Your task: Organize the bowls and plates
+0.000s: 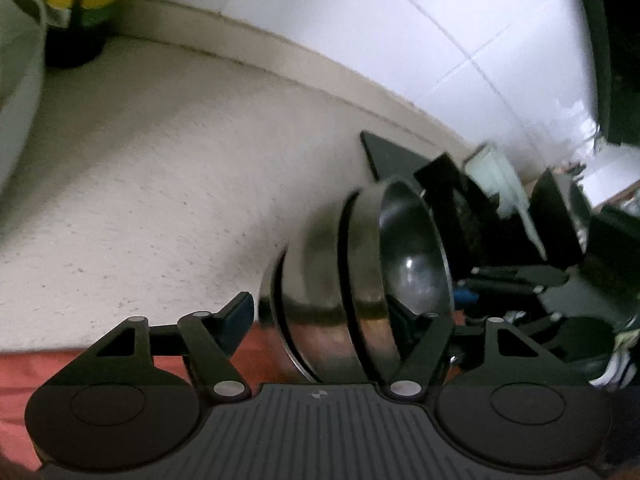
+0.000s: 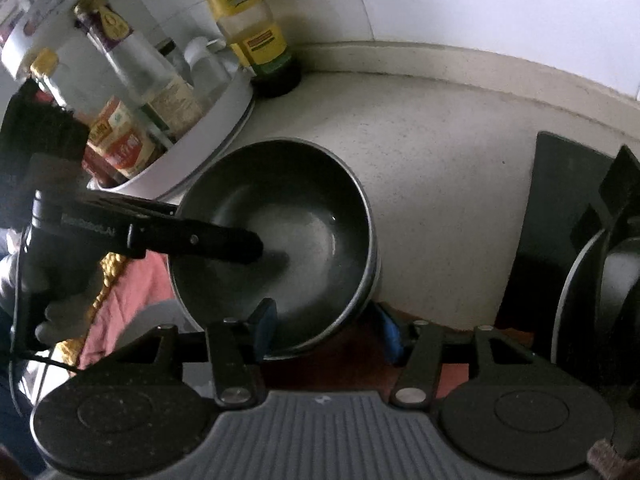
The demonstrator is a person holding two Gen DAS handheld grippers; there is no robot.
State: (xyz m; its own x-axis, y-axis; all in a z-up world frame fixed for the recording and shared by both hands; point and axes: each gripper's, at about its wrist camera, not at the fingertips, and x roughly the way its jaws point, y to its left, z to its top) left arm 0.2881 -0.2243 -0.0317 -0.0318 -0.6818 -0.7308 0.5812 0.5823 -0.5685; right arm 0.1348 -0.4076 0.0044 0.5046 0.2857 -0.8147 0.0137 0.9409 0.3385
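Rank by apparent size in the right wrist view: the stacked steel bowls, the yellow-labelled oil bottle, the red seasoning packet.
1. Stacked steel bowls, largest, though nearest the camera.
2. Yellow-labelled oil bottle, clearly smaller, standing farther back.
3. Red seasoning packet, smallest; partly hidden in the white rack, so its full size is unsure.

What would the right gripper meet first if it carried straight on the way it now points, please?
Probably the stacked steel bowls: the right gripper stands open with the near rim already between its fingers. The left gripper's finger reaches into them too.
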